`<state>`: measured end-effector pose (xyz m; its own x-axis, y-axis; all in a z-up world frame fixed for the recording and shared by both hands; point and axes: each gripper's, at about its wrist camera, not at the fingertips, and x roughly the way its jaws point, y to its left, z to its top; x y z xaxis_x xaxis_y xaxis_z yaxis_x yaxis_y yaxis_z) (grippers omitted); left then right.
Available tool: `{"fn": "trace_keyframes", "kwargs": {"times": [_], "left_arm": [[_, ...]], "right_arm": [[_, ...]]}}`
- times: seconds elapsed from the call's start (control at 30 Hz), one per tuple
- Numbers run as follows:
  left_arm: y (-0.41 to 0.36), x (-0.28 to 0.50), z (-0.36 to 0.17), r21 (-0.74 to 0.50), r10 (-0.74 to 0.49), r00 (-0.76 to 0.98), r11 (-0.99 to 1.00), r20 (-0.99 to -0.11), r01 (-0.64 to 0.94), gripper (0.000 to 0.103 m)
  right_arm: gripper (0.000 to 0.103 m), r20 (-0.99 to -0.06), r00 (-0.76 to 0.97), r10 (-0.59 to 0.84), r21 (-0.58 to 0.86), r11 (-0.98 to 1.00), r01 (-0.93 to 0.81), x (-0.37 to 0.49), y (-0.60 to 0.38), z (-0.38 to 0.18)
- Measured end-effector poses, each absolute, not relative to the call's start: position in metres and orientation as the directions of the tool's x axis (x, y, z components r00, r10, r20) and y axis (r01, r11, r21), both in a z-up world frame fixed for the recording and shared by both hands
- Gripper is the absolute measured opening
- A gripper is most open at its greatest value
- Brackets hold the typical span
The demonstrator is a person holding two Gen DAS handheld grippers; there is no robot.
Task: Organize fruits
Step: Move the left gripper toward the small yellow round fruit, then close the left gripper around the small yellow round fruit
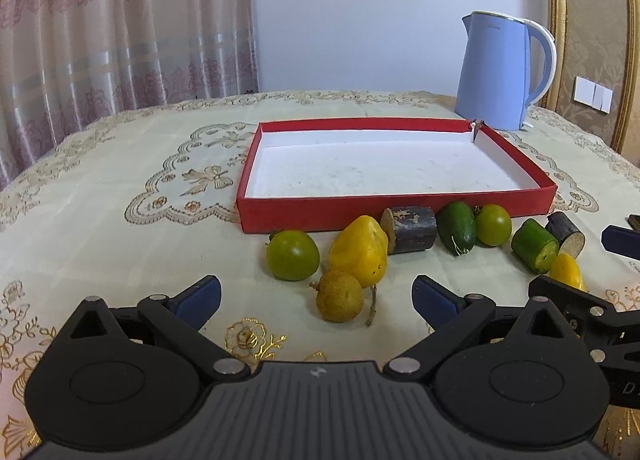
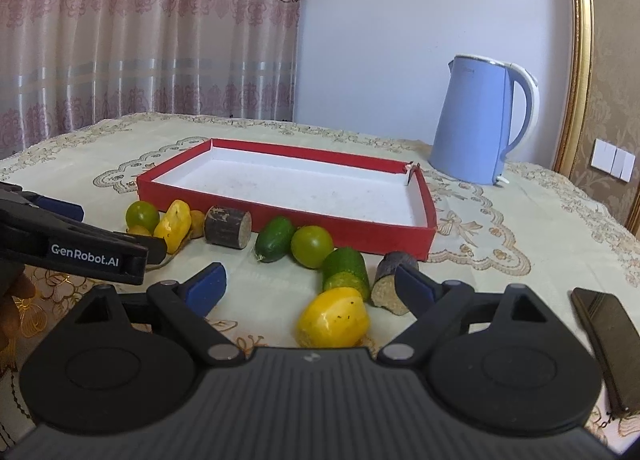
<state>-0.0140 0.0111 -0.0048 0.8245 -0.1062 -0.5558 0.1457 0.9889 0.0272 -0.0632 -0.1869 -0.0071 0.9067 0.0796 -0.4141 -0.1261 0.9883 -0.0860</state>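
Observation:
A red tray (image 1: 392, 214) with a white floor lies on the table; it also shows in the right wrist view (image 2: 348, 230). In front of it lie a green round fruit (image 1: 293, 255), a yellow fruit (image 1: 360, 250), a small brown longan (image 1: 339, 296), a dark cane piece (image 1: 408, 230), a green cucumber piece (image 1: 456, 229) and more. My left gripper (image 1: 316, 296) is open around the longan, not touching. My right gripper (image 2: 310, 284) is open, just behind a yellow fruit (image 2: 332, 318), a cut cucumber (image 2: 346, 273) and a cane piece (image 2: 390, 288).
A blue kettle (image 1: 500, 72) stands behind the tray's far right corner. A dark phone (image 2: 604, 340) lies on the table at the right. The table has an embroidered cloth (image 1: 120, 200). Curtains hang behind on the left.

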Motion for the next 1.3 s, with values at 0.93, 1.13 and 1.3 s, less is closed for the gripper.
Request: {"fn": "trace_keyframes", "kwargs": {"times": [0.93,1.13,1.3], "left_arm": [[0.002,0.001,-0.014,0.025,-0.146,0.772,0.978,-0.619,0.206,0.039],[0.0,0.002,-0.013,0.03,-0.132,0.772,0.981,-0.622,0.192,0.039],[-0.001,0.004,-0.012,0.04,-0.108,0.777,0.985,-0.62,0.169,0.067]], "right_arm": [[0.09,-0.409,0.91,0.067,-0.087,0.99,-0.112,-0.06,-0.19,-0.011],[0.09,-0.399,0.915,0.064,-0.094,0.989,-0.11,-0.062,-0.19,-0.008],[0.09,-0.394,0.917,0.058,-0.101,0.989,-0.106,-0.064,-0.19,-0.006]]}}
